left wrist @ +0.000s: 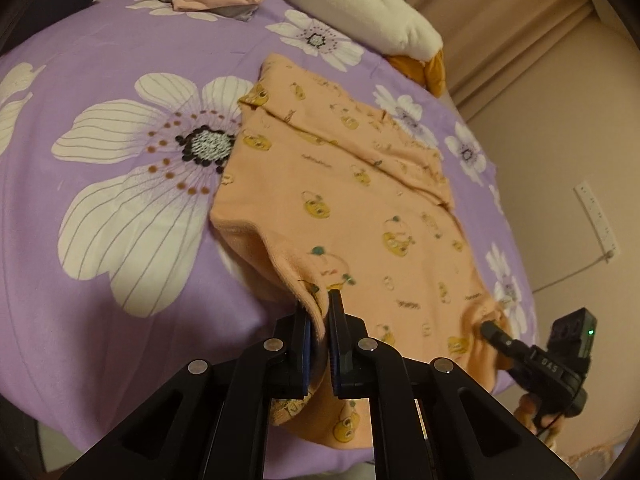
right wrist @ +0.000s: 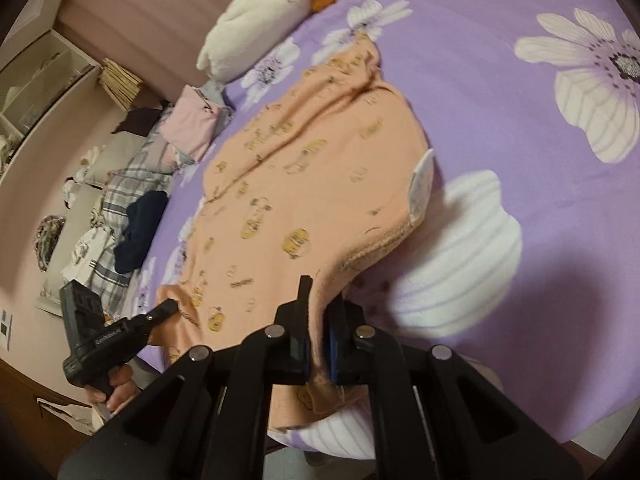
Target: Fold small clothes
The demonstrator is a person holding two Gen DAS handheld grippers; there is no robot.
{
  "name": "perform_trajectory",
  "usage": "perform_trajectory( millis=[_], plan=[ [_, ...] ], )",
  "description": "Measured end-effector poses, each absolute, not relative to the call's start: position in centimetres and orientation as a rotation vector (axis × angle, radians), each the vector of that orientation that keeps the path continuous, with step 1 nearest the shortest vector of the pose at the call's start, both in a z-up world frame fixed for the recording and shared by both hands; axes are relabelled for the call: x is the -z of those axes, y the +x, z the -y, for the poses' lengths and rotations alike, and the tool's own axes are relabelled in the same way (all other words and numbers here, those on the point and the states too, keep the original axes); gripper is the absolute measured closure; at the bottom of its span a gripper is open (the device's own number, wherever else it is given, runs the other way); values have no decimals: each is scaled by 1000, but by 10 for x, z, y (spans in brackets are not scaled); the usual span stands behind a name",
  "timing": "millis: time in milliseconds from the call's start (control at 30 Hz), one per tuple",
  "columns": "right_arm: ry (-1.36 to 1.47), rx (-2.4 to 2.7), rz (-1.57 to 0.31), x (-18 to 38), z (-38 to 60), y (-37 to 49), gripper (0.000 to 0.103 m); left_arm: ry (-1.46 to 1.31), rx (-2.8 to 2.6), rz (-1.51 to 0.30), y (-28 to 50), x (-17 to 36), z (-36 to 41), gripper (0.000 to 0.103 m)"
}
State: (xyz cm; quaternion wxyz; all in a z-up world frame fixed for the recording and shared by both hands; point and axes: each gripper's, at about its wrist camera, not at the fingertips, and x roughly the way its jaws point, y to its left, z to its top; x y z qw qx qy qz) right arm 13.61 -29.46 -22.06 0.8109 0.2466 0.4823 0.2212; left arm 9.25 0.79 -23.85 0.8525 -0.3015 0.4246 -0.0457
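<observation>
L gripper (left wrist: 320, 312) is clamped tight on the near hem of the peach top (left wrist: 340, 184); R gripper (right wrist: 320, 308) is pinched shut on the hem's other corner, at 4 o'clock in the left view. Top lies centre on the purple bedspread (left wrist: 100, 60), near edge lifted. A white tag (right wrist: 422, 182) sits at its 3 o'clock edge in the right view, print unreadable.

Not much to read here tbh. The other tool (left wrist: 490, 330) in the left wrist view has small white letters on its black body, upside down, looks like "DAS". The tiny script printed on the peach garment (left wrist: 360, 200) is too blurry.
</observation>
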Motion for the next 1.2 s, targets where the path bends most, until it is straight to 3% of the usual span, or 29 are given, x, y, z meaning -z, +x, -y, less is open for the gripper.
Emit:
perform_trajectory(
  millis=[533, 700, 933, 1200],
  plan=[
    [655, -518, -957, 211, 306, 141, 96, -724, 144, -839, 103, 236, -22, 96],
    [770, -584, -912, 199, 311, 160, 96, -757, 177, -758, 123, 209, -37, 97],
    [902, -647, -811, 165, 317, 215, 96, -764, 159, -644, 178, 168, -68, 97],
    [930, -603, -821, 164, 316, 319, 96, -794, 127, -635, 280, 176, -97, 97]
  ],
)
